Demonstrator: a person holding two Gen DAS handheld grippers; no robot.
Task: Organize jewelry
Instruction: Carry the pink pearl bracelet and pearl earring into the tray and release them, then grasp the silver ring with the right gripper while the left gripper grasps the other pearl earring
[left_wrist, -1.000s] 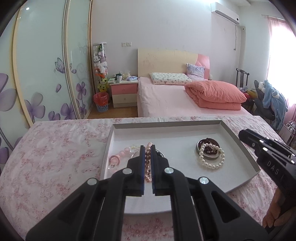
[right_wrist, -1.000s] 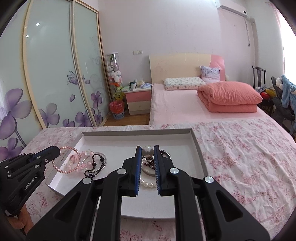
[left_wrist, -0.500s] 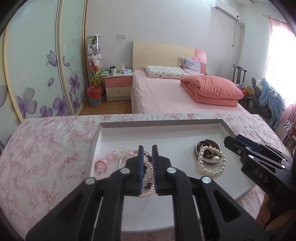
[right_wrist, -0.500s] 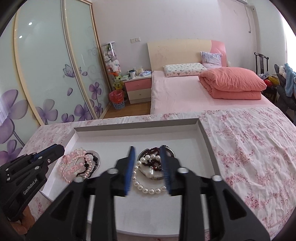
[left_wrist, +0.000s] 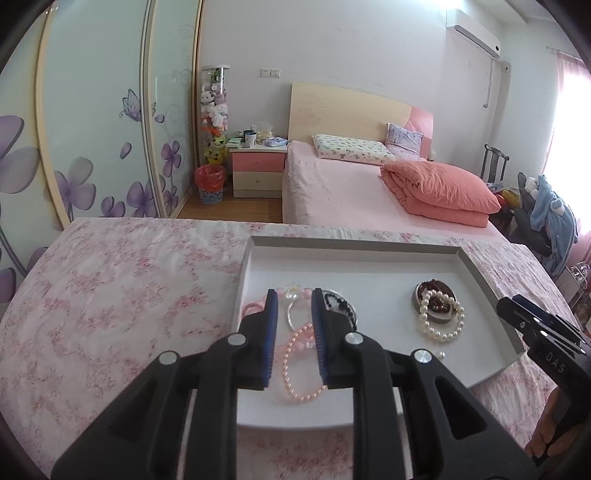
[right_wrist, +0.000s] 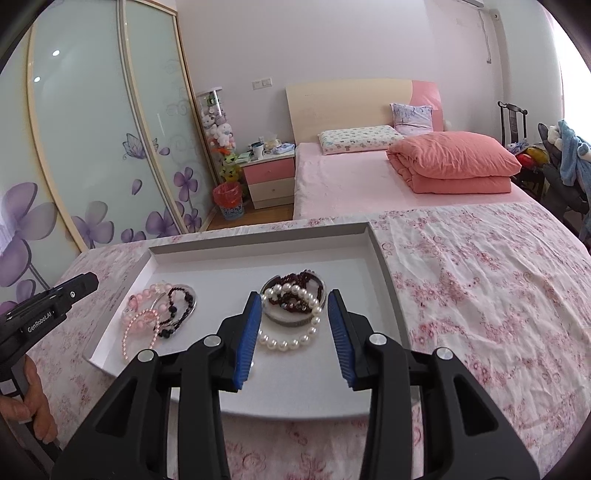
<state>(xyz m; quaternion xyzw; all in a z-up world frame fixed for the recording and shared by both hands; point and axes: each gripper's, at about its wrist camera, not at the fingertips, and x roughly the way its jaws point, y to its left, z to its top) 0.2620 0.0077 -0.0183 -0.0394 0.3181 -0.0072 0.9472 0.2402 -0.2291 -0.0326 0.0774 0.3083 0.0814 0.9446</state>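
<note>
A white tray (left_wrist: 376, 254) lies on the floral cloth. In the left wrist view a pink pearl bracelet (left_wrist: 295, 369) and a pink bead bracelet lie by a small dish with black beads (left_wrist: 341, 304) at the tray's left. My left gripper (left_wrist: 294, 299) is open and empty just above them. In the right wrist view a white pearl bracelet (right_wrist: 295, 332) drapes over a round dish (right_wrist: 293, 302) holding dark red beads. My right gripper (right_wrist: 293, 299) is open and empty, its fingers on either side of that dish.
The tray (right_wrist: 258, 243) sits on a table with a pink floral cloth (right_wrist: 480, 280). A loose pearl (left_wrist: 439, 355) lies near the tray's front right. Behind are a bed (left_wrist: 354, 192), a nightstand and sliding wardrobe doors.
Both grippers have opened and drawn back. The left let go of the pink pearl bracelet, which now lies in the tray. The right released the white pearl bracelet over the dish.
</note>
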